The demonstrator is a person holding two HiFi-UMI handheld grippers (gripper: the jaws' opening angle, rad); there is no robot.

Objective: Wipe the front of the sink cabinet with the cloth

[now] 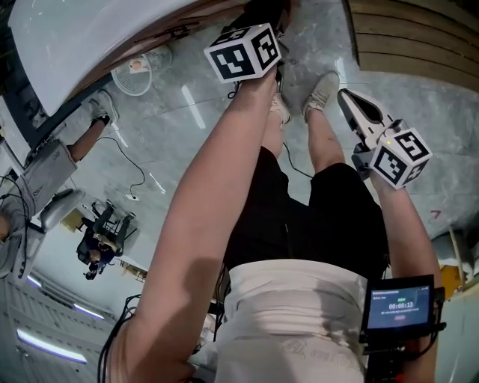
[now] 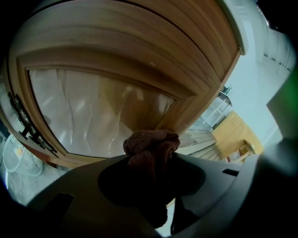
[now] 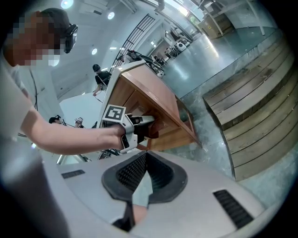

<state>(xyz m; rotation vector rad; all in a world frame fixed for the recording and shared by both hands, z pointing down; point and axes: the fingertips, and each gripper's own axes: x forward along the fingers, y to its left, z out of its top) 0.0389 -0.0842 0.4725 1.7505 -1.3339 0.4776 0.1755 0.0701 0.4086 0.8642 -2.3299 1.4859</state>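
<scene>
A reddish-brown cloth [image 2: 151,148] is bunched between the jaws of my left gripper [image 2: 152,158], which is shut on it. It sits right at the wooden sink cabinet [image 2: 139,42], by the lower corner of its glossy door panel [image 2: 88,111]. The right gripper view shows that left gripper [image 3: 139,124] holding the cloth [image 3: 153,130] against the cabinet [image 3: 153,93]. In the head view my left gripper [image 1: 258,22] reaches up to the cabinet edge [image 1: 187,30]. My right gripper [image 1: 350,101] hangs to the right over the floor, shut and holding nothing [image 3: 144,160].
A white fan [image 1: 138,75] stands on the marble floor left of the cabinet. Wooden slatted steps [image 1: 412,37] lie at the right. Cables [image 1: 135,179] and a dark machine [image 1: 101,232] are on the floor at left. A yellow box [image 2: 235,137] stands beyond the cabinet.
</scene>
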